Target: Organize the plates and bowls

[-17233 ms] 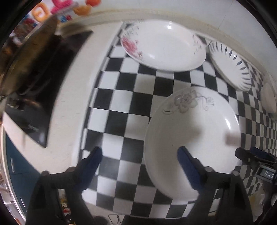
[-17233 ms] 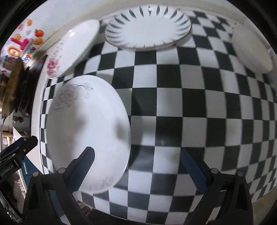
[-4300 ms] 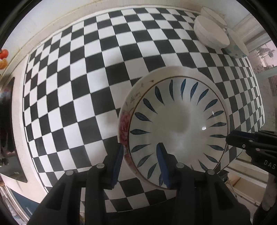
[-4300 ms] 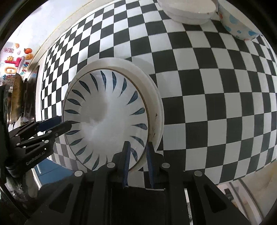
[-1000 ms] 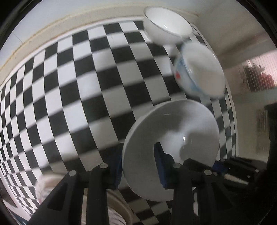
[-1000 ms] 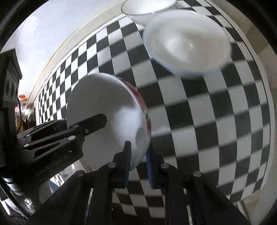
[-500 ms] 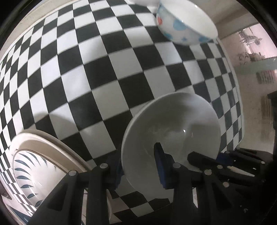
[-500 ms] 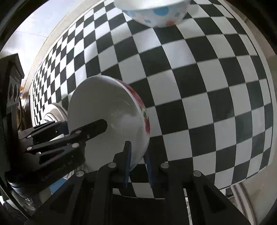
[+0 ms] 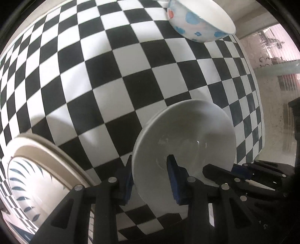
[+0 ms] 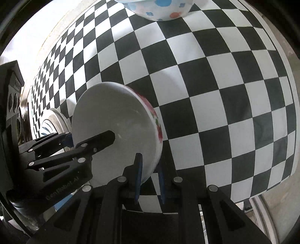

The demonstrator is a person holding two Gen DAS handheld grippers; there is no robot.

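Observation:
A white bowl (image 9: 187, 138) with red flowers on its outside (image 10: 112, 120) is held tilted above the checkered table. My left gripper (image 9: 150, 165) is shut on its rim on one side, and my right gripper (image 10: 150, 161) is shut on the rim on the other side. The stack of plates, with the blue-leaf plate on top (image 9: 28, 180), lies at the lower left in the left wrist view and shows behind the bowl in the right wrist view (image 10: 54, 120). A white bowl with blue and red dots (image 9: 198, 22) stands at the far end (image 10: 161, 9).
The black and white checkered cloth (image 9: 112, 78) covers the table (image 10: 215, 93). The table's right edge (image 9: 256, 105) drops to the floor. A dark appliance (image 10: 11, 97) stands at the left in the right wrist view.
Both grippers have carried the white bowl back toward the plate stack, away from the dotted bowl. The stack has come further into view at lower left.

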